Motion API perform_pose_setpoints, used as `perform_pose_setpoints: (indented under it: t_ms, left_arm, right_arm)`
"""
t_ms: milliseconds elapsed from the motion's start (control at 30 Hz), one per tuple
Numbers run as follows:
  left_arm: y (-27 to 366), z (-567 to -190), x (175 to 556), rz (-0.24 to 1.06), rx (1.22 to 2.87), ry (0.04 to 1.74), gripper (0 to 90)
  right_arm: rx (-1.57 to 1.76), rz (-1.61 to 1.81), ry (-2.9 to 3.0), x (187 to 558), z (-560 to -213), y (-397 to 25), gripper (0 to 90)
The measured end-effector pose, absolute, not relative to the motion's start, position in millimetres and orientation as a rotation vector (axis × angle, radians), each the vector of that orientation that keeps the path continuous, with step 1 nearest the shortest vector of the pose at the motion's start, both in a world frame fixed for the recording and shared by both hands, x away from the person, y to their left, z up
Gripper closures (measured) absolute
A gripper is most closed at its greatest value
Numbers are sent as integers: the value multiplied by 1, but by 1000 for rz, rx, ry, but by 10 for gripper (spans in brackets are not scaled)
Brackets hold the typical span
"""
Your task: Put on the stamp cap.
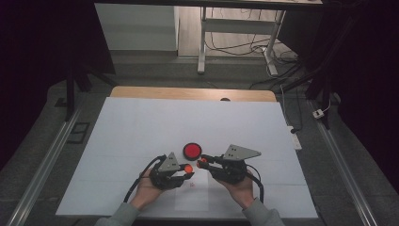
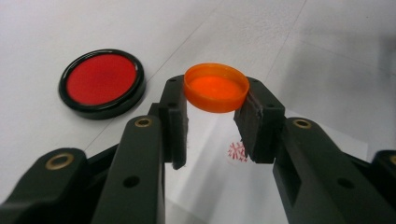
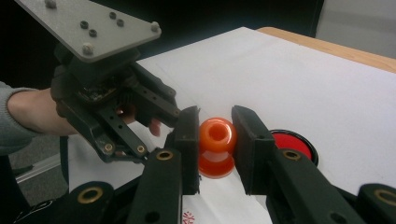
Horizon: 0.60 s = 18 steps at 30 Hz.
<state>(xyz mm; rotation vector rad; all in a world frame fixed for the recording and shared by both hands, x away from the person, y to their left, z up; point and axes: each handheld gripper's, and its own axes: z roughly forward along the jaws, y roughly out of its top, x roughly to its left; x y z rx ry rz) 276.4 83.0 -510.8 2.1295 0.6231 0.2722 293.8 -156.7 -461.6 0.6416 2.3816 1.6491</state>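
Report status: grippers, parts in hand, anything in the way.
Left gripper shut on orange cap. Right gripper shut on orange spool piece. Red disc beyond them, apart.

A lab or test room: a wooden table [image 1: 193, 93] under a white sheet [image 1: 188, 127], dark curtains at both sides, a bare desk frame [image 1: 237, 35] behind, loose cables [image 1: 277, 59] trailing over grey floor
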Motion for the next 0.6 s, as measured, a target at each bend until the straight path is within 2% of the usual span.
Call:
perform_pose_setpoints:
  t_ms: [600]
  left_arm:
    - [66,-508,282,235,2115,594,641]
  right_arm:
    - [640,1640,2399,294,-465,-155,719]
